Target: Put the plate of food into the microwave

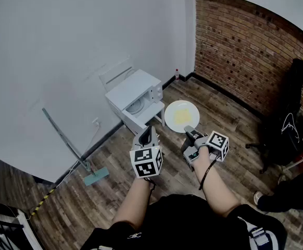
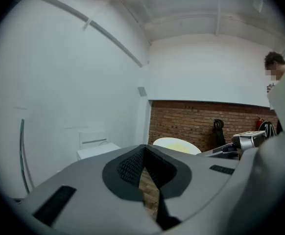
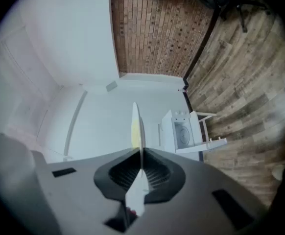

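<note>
A white microwave [image 1: 135, 97] stands on the wooden floor against the white wall, its door [image 1: 149, 114] folded down and open. To the right of the door, above the floor, a white plate with yellow food [image 1: 181, 115] hangs level. My right gripper [image 1: 189, 131] is shut on its near rim. In the right gripper view the plate [image 3: 136, 124] shows edge-on between the jaws of the right gripper [image 3: 141, 155], with the open microwave [image 3: 183, 133] beyond. My left gripper [image 1: 148, 132] hovers just left of the plate, shut and holding nothing. The left gripper [image 2: 143, 152] view shows the plate [image 2: 176, 145] ahead.
A long-handled mop [image 1: 71, 148] leans on the wall to the left. A brick wall [image 1: 245, 46] closes the right side. A black chair with a dark bag [image 1: 289, 121] stands at the right, a person's leg [image 1: 289, 194] below it. A small bottle [image 1: 177, 74] sits in the corner.
</note>
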A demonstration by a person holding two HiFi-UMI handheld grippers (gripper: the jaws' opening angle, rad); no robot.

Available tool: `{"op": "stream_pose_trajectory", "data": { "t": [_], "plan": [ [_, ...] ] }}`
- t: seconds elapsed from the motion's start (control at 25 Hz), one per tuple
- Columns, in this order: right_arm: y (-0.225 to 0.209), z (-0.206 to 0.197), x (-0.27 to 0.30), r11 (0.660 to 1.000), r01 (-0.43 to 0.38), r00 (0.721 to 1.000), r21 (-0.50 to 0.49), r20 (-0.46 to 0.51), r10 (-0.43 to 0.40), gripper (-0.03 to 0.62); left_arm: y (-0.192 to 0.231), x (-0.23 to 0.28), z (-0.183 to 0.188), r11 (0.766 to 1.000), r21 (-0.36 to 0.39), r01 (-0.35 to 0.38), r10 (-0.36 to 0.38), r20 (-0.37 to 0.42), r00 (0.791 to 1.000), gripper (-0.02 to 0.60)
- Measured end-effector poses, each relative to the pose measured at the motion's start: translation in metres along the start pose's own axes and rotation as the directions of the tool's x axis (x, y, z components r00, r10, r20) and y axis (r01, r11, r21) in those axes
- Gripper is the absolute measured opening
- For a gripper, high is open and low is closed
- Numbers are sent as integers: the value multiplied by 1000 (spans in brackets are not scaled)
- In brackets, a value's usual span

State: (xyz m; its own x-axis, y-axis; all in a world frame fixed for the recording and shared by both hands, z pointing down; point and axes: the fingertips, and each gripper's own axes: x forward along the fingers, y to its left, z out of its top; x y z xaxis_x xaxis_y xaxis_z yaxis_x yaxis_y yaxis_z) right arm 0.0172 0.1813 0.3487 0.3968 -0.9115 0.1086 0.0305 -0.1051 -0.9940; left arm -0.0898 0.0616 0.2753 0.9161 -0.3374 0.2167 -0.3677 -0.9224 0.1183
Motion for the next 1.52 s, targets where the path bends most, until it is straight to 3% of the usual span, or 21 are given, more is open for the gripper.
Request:
{"op": "stream_pose_trajectory", "data": {
  "t": [0.4, 0.6, 0.8, 1.0, 1.28, 1.52],
  "plan": [
    [-13, 26, -5, 1000, 5, 1000, -5, 19, -5, 25, -22, 19, -12, 1000, 2, 6, -6, -16, 1000, -3],
    [-26, 15, 8, 1000, 16, 1000, -25, 25, -15, 25, -1, 25, -27, 999, -21, 28, -28, -5, 1000, -3],
    [-17, 77, -33, 1000, 18, 1000, -24, -25, -19, 25, -84, 37, -17, 999, -46, 8, -8, -20, 1000, -3],
    [-31, 102, -41, 999, 35, 999, 1, -36, -35, 25, -112, 50, -30, 999, -51, 10, -13, -52, 999, -3],
    [-46, 118, -11, 999, 44, 998, 8, -47, -43, 25, -98, 84, -29, 999, -42, -16, 14, -54, 998, -3],
    [-50, 135, 55, 999, 39, 997, 5, -74, -38, 25, -61, 147, -30, 997, -65, -35, 32, -54, 998, -3]
  ]
}}
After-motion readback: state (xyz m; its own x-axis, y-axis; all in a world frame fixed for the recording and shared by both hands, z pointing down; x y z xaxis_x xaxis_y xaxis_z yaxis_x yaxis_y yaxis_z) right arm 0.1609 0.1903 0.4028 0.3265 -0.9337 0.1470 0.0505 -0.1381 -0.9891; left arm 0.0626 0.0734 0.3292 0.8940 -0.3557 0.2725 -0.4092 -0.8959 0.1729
